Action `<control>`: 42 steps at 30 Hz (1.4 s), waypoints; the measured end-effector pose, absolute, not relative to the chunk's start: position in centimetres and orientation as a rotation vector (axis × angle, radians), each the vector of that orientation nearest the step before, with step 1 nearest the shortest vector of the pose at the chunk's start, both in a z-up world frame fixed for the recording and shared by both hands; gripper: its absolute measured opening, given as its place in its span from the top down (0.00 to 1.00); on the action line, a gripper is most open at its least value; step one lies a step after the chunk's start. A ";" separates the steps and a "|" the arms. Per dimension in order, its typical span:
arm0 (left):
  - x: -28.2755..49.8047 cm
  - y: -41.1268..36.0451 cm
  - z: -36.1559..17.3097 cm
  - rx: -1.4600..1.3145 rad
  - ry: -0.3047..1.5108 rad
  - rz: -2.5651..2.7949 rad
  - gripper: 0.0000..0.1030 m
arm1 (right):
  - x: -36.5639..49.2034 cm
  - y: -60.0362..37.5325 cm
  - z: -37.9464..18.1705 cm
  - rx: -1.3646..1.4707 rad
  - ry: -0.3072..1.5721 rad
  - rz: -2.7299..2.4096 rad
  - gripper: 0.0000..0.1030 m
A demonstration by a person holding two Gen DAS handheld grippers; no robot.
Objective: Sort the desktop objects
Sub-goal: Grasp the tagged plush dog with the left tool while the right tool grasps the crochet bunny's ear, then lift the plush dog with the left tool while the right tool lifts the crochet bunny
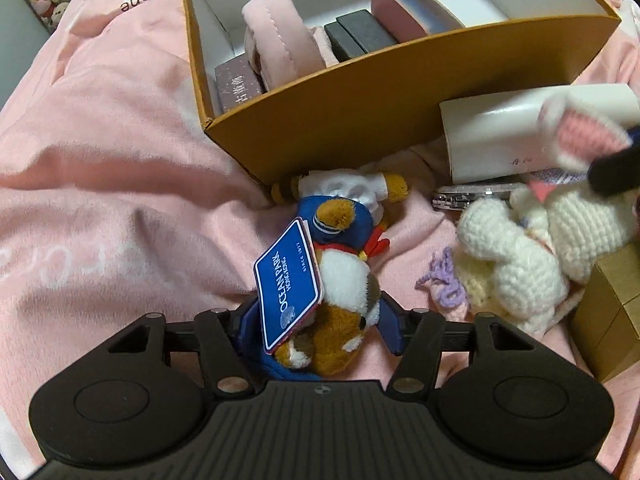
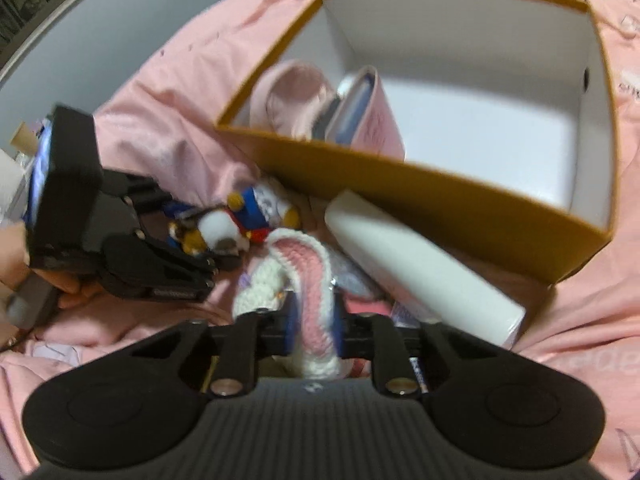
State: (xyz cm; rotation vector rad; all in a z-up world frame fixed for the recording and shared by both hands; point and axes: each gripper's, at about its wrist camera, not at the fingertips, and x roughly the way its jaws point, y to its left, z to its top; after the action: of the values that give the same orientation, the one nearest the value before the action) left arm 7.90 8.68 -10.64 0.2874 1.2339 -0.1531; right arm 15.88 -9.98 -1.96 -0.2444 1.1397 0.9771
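My left gripper [image 1: 320, 316] is shut on a brown-and-white plush toy [image 1: 340, 300] in blue clothes with a blue "Ocean Park" tag [image 1: 286, 284]; it lies on the pink blanket. The right wrist view shows the left gripper [image 2: 200, 264] on that plush toy [image 2: 224, 232]. My right gripper [image 2: 314, 320] is shut on the pink-and-white ear [image 2: 308, 276] of a cream crocheted rabbit [image 1: 540, 236]. An open orange cardboard box [image 1: 360, 116] stands just beyond both toys; it also shows in the right wrist view [image 2: 440, 200].
The box holds a pink pouch [image 1: 276, 36], dark boxes [image 1: 356, 36], a pink case [image 1: 408, 4] and a purple box [image 1: 236, 84]. A white box [image 1: 500, 136] leans on its front wall. A metal clip [image 1: 468, 196] and a gold box [image 1: 612, 312] lie at right. A pink blanket [image 1: 100, 160] covers everything.
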 end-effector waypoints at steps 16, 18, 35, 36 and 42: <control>5.6 11.7 -6.2 -0.058 1.195 -0.168 0.39 | 15.9 -9.5 3.9 -0.138 0.945 1.019 0.91; 5.2 12.4 -5.7 -0.133 1.196 -0.158 0.39 | 16.0 -9.1 4.5 -0.112 0.922 1.023 0.91; 4.8 13.9 -5.5 -0.268 1.237 -0.100 0.38 | 14.2 -5.6 -1.9 -0.074 1.158 1.125 0.91; 4.9 13.8 -5.7 -0.265 1.238 -0.102 0.38 | 14.0 -5.5 -2.5 -0.086 1.188 1.130 0.91; 4.9 13.8 -6.2 -0.278 1.245 -0.101 0.38 | 13.6 -6.2 -3.8 -0.057 1.245 1.150 0.87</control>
State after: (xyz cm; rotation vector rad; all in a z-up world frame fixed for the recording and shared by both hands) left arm 4.92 13.77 -6.17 -0.2777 1.2452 -0.1006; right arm 13.61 -6.22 -3.82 -0.0573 1.2446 1.1504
